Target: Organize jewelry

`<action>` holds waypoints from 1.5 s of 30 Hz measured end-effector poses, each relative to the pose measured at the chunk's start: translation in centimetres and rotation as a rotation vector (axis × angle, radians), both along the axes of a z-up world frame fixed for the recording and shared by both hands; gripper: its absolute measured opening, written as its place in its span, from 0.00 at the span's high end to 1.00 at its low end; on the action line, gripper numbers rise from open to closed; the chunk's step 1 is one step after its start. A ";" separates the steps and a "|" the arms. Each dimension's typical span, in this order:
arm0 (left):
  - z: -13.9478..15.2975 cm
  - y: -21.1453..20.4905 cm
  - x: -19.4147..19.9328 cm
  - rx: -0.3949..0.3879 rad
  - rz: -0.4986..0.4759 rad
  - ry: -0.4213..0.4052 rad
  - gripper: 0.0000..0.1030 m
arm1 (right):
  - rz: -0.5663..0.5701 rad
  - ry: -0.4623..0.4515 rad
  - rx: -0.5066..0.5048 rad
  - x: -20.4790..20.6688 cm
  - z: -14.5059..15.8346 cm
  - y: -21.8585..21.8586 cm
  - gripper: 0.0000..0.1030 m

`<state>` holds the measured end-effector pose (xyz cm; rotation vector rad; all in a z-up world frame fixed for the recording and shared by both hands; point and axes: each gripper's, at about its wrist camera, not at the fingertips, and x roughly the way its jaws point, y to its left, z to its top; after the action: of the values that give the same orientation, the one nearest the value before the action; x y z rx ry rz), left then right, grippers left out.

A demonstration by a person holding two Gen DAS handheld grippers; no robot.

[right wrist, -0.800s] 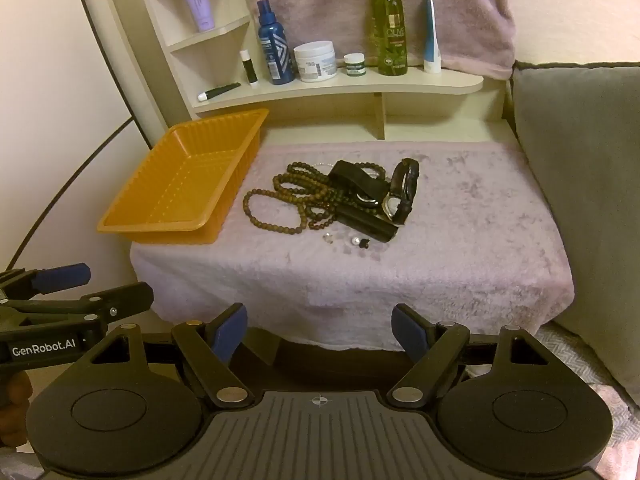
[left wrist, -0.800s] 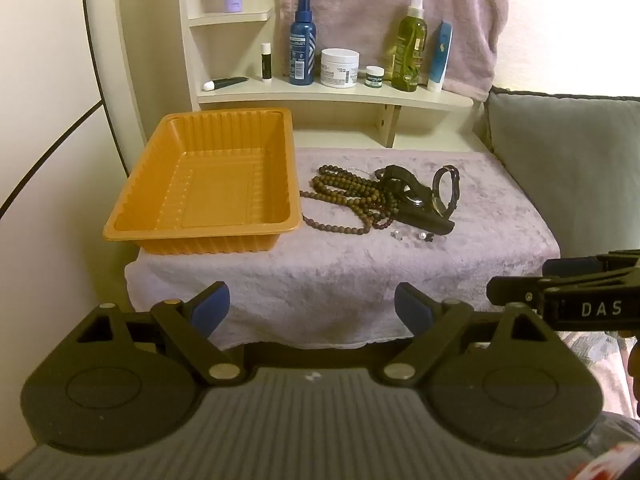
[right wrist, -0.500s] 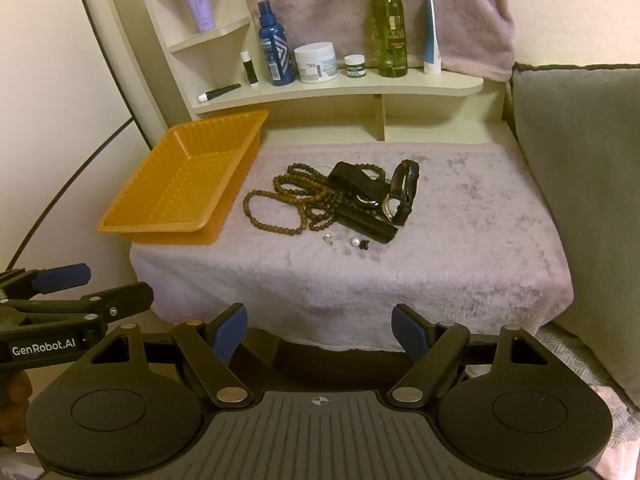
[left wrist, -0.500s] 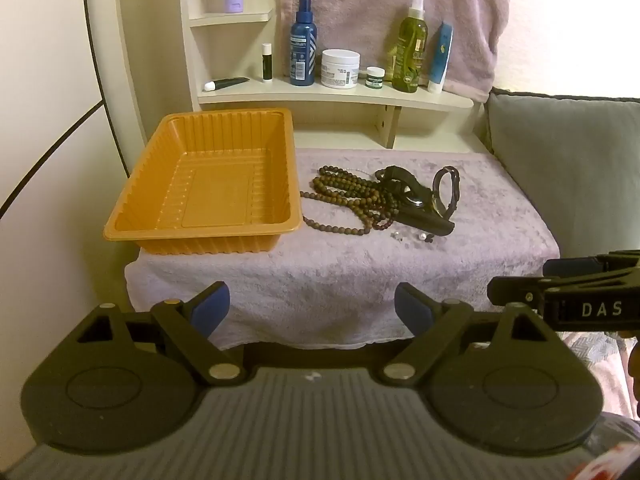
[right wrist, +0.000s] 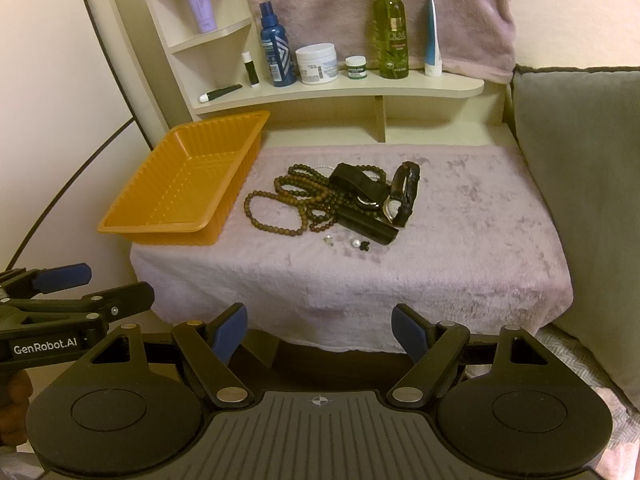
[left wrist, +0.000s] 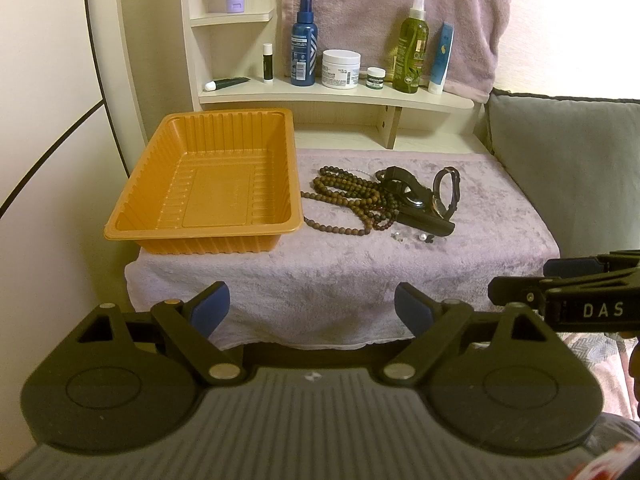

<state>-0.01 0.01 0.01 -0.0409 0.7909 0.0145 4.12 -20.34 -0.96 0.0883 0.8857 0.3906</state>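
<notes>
An empty orange tray [left wrist: 160, 184] [right wrist: 224, 142] sits at the left of a towel-covered table [left wrist: 360, 272]. Right of it lies a pile: brown bead necklaces [left wrist: 344, 192] [right wrist: 296, 200], black watches and a strap [left wrist: 424, 200] [right wrist: 380, 200], and small earrings and a pearl [left wrist: 412, 237] [right wrist: 352, 243] in front. My left gripper [left wrist: 312, 312] is open and empty, short of the table's front edge. My right gripper [right wrist: 318, 330] is open and empty, also in front of the table.
A cream shelf [left wrist: 340, 96] behind the table holds bottles, jars and tubes. A pink towel [left wrist: 388, 12] hangs behind it. A grey cushion [right wrist: 580, 160] stands at the right. Each gripper shows in the other's view at the side [left wrist: 568, 296] [right wrist: 60, 300].
</notes>
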 end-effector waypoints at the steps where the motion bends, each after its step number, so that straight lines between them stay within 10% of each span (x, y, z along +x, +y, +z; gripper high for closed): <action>1: 0.0 0.0 0.0 0.000 0.000 0.000 0.14 | 0.000 0.000 0.000 0.0 0.0 0.0 0.23; 45: 0.0 0.0 0.0 -0.004 0.000 -0.002 0.14 | 0.001 -0.006 -0.003 -0.1 0.4 0.1 0.23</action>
<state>-0.01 0.01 0.01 -0.0444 0.7885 0.0130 4.05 -20.25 -0.60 0.0841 0.8808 0.3899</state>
